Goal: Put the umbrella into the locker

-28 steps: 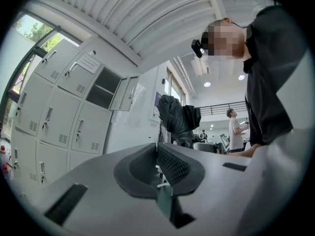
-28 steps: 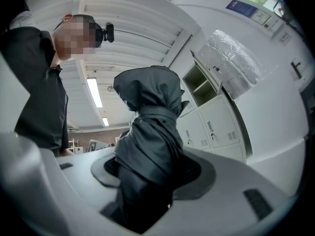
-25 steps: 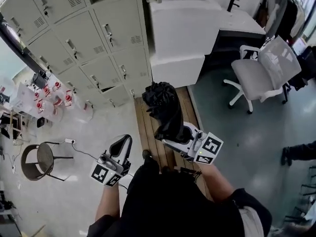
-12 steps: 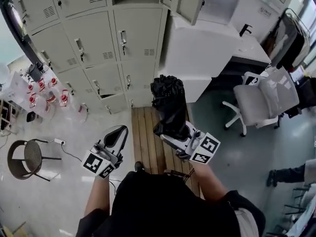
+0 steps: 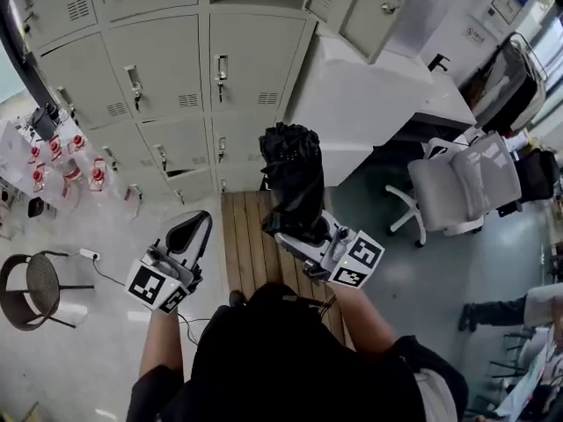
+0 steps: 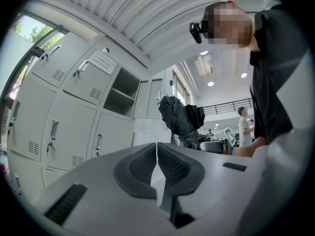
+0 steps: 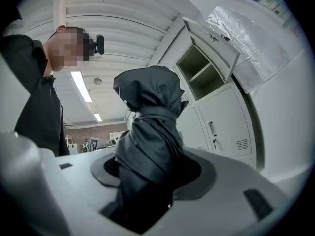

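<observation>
A folded black umbrella (image 5: 292,183) stands up out of my right gripper (image 5: 303,229), whose jaws are shut on its lower part; in the right gripper view the umbrella (image 7: 147,141) fills the space between the pads. My left gripper (image 5: 188,233) is held beside it to the left, jaws shut with nothing between them (image 6: 157,161). The grey lockers (image 5: 167,69) stand ahead. One upper compartment (image 6: 120,95) is open, with its door (image 5: 374,7) swung out to the right; it also shows in the right gripper view as the open compartment (image 7: 202,73).
A wooden slat platform (image 5: 246,236) lies under me before the lockers. A white cabinet block (image 5: 369,104) stands right of them, a white office chair (image 5: 457,183) further right. A round stool (image 5: 35,284) and several bottles (image 5: 62,161) are on the left.
Both grippers and the umbrella have come closer to the lockers. The open compartment and its door now sit more directly ahead at the top of the head view.
</observation>
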Tool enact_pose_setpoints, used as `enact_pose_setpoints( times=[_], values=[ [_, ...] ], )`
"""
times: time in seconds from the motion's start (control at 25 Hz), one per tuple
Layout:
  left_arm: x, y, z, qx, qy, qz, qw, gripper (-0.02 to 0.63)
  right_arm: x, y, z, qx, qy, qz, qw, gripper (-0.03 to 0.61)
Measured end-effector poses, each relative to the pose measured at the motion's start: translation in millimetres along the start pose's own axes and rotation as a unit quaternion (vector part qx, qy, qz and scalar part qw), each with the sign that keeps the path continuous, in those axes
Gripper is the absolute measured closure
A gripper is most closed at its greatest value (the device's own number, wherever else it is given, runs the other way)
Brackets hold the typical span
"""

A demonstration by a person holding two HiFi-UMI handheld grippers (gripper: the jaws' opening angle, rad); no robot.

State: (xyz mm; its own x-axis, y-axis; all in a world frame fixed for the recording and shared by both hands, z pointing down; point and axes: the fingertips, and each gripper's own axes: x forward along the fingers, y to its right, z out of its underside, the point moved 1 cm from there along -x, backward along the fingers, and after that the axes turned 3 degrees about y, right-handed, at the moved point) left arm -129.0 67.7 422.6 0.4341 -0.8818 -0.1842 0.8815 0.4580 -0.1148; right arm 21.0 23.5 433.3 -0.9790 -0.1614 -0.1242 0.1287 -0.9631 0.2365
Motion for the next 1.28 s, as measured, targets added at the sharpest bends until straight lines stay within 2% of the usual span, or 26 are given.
enact_pose_setpoints(
  times=[0.2,0.48,0.68,0.92,1.04,1.28],
  values=[
    [22.2,-26.3,13.6,-0.017,-0.011,0.006,0.9998,0.592,16.2,31.0,7.2,0.002,-0.03,0.024,0.999,0.325],
    [82.7,-58.0,20.3,-0.016,-0.012,0.026,0.9994,0.592,40.2,97.3,-8.9,0.01,-0.017,0.025,1.0,0.325],
    [133.6,-85.1,6.3,-0.009,-0.011,0.05,0.9987,0.592,62.0,142.7,-32.1,-0.009,-0.02,0.03,0.999,0.325],
    [189.2,-107.5,-10.8,0.009,-0.009,0.059,0.9982,0.592,82.1,185.6,-63.8,-0.014,-0.018,0.026,0.999,0.324],
    [208.1,-118.1,-21.5,0.027,-0.013,0.056,0.998,0.592,94.3,207.5,-82.7,-0.018,-0.012,0.029,0.999,0.324],
    [230.6,-150.5,-47.3,0.056,-0.042,0.023,0.9973,0.592,124.9,237.6,-119.2,-0.04,-0.01,0.044,0.998,0.324]
  ],
)
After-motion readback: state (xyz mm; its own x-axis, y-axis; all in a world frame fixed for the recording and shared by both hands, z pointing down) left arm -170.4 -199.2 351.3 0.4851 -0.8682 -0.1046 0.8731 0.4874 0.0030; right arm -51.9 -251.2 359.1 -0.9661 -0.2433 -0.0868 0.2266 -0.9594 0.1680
